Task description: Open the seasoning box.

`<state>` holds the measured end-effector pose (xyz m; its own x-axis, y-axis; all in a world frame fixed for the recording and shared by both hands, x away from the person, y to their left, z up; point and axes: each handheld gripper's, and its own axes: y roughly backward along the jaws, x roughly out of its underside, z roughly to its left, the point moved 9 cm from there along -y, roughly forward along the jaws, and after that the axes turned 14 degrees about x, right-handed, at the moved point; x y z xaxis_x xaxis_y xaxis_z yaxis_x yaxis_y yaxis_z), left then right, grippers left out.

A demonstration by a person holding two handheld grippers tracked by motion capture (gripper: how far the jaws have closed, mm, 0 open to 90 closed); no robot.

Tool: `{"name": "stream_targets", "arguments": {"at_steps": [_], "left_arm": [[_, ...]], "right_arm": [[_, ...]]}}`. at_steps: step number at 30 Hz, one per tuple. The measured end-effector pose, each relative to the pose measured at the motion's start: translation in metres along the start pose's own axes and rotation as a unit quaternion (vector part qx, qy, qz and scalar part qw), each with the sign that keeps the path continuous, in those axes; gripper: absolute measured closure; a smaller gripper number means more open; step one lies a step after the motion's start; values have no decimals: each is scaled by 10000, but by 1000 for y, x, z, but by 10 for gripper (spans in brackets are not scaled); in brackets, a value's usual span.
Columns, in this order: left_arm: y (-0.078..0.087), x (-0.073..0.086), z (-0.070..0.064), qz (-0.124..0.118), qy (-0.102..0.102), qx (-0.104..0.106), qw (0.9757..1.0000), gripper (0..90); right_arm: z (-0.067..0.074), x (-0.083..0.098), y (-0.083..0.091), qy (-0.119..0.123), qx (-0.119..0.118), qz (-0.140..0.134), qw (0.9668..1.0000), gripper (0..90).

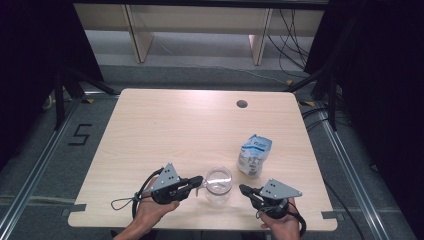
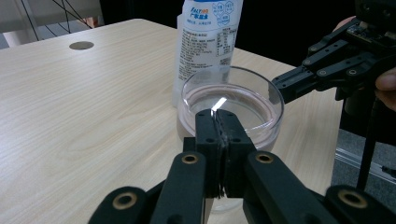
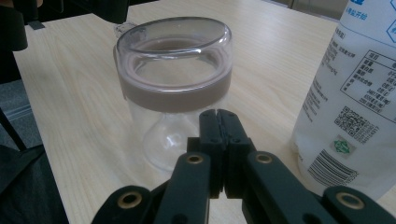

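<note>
Clear glass jar: a round, transparent jar [image 1: 218, 185] with a wide open mouth and a brownish band below its rim stands upright near the front edge of the pale wooden bench [image 1: 165, 125], between the two grippers. It looks empty inside.
Why there: set between both hands, it sits within easy reach of either one, which suits a two-handed job such as steadying it while something is tipped in. That is my reading, not something shown.
White and blue pouch: a soft plastic bag [image 1: 254, 155] with blue print and a label stands upright just behind and to the right of the jar, close to it; whether the two touch I cannot tell. It appears sealed and untouched.
Left gripper: the black two-jaw left gripper [image 1: 199, 180] lies level, its tips at the jar's left side. In the left gripper view its jaws are pressed together right at the near rim [image 2: 219, 112]; they seem to pinch the glass edge or a small lug on it, but I cannot tell for sure.
Right gripper: the black right gripper [image 1: 243, 189] points at the jar from the right, a little apart from it. Its jaws are together with nothing between them, as the right gripper view shows [image 3: 218, 113].
Hands: each hand holds its gripper low over the front edge of the bench.
</note>
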<state>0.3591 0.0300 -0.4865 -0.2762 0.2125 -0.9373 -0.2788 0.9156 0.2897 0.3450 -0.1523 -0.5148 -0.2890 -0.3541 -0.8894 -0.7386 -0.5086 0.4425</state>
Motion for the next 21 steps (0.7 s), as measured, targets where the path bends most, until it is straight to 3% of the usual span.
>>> {"name": "stream_targets", "arguments": {"at_steps": [4,6,8,10,11,14,16,17,18,21], "left_arm": [[0,1,0,-21,-36,-6,10000,875],[0,1,1,-27,-36,15,10000,876],[1,3,1,31,-12,-34,10000,876],[1,3,1,22,-24,-8,10000,875],[1,3,1,21,-16,-11,10000,875],[0,3,1,21,-21,3,10000,875],[0,3,1,13,15,-14,10000,875],[0,3,1,19,-2,-12,10000,875],[0,3,1,18,-7,-13,10000,875],[0,3,1,16,-6,-6,10000,875]], "right_arm": [[1,-1,-1,31,-17,-19,10000,900],[3,-2,-2,-14,-134,-17,9999,900],[0,-4,-2,92,29,-101,9999,900],[0,-5,-3,137,46,-151,9998,900],[1,-4,-2,7,26,-51,10000,900],[4,-6,-2,-39,-8,-58,10000,900],[3,-8,-3,61,-58,-104,9999,900],[1,-11,-5,81,58,-242,9997,900],[3,-12,-5,135,-57,-232,9996,900],[7,-15,-4,27,-97,-187,9998,900]]}}
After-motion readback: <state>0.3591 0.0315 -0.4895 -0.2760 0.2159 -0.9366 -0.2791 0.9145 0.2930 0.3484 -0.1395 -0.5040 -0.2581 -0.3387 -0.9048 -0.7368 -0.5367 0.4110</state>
